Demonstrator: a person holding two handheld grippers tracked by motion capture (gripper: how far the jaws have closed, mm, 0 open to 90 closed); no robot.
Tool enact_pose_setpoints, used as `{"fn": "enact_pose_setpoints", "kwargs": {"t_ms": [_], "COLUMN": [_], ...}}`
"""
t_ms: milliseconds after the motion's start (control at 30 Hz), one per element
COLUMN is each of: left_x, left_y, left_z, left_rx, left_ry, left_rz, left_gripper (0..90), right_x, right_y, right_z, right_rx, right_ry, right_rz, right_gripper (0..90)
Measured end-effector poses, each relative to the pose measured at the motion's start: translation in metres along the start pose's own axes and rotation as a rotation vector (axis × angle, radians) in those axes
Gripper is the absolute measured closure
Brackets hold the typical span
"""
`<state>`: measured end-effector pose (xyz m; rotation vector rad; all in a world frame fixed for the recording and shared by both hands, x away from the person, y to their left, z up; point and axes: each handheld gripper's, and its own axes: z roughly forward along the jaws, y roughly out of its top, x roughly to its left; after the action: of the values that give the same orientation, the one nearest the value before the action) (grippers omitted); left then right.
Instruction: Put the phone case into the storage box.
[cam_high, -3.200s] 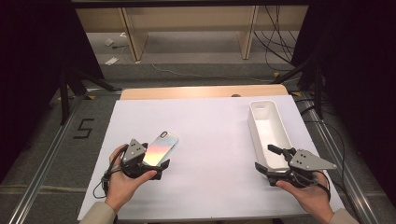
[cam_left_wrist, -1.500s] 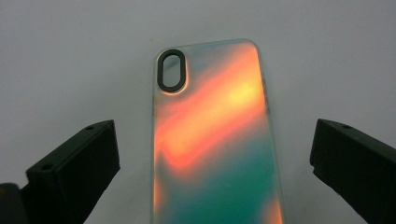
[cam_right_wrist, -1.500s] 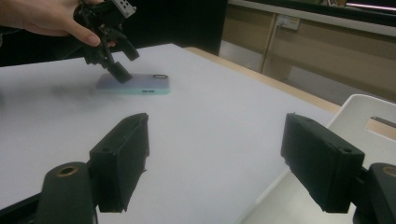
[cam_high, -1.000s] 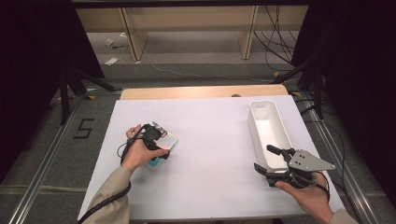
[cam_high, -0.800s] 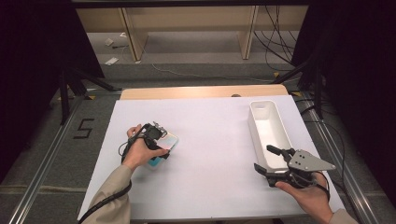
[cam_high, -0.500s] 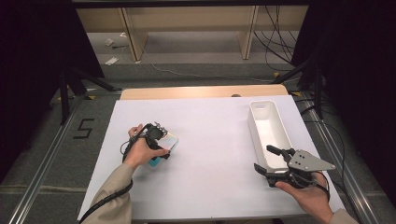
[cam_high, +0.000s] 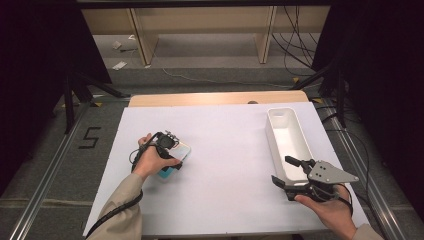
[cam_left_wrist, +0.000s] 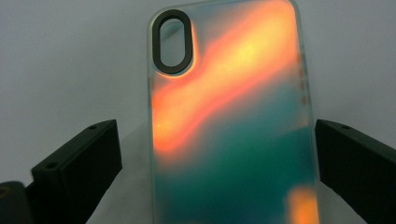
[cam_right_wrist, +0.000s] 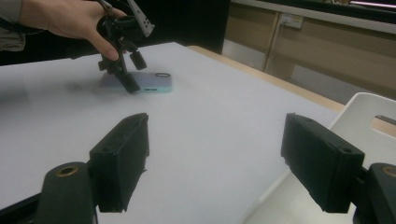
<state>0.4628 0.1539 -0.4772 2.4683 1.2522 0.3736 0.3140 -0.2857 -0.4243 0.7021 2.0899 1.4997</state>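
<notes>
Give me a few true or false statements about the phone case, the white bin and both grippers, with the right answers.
1. The phone case lies flat on the white table. True.
2. The left gripper has its jaws clamped on the case. False: they stand either side of it, with a gap showing at the left jaw.
3. The right gripper holds a cup. False: its open jaws are empty.
4. The white bin stands on the right of the table, in the high view. True.
5. The case sits inside the bin. False: it lies on the table, far left of it.
</notes>
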Motion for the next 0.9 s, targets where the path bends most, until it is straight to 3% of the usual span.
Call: {"fn": "enact_pose_setpoints", "kwargs": {"t_ms": [367,533,900], "left_x": [0.0032,0.0045,0.0058], "left_y": [0.0046,0.004,0.0038], "left_z": [0.0008,0.0015,0.0009], "left_rx": [0.047,0.048,0.05], "left_ry": [-0.035,-0.052,-0.074], "left_rz": [-0.033,-0.057,-0.06], "left_gripper": [5.9,6.5,10.1], "right_x": [0.0,-0.0001,-0.0001], "right_y": [-0.0004,-0.0005,-0.001], "right_z": [0.0005,0.0007,0.0014], "right_rx": [0.002,0.002,0.008], "right_ry": [0.005,0.005,0.004], "right_rz": [0.001,0.0,-0.001], "right_gripper": [24.3,24.3,24.2]}}
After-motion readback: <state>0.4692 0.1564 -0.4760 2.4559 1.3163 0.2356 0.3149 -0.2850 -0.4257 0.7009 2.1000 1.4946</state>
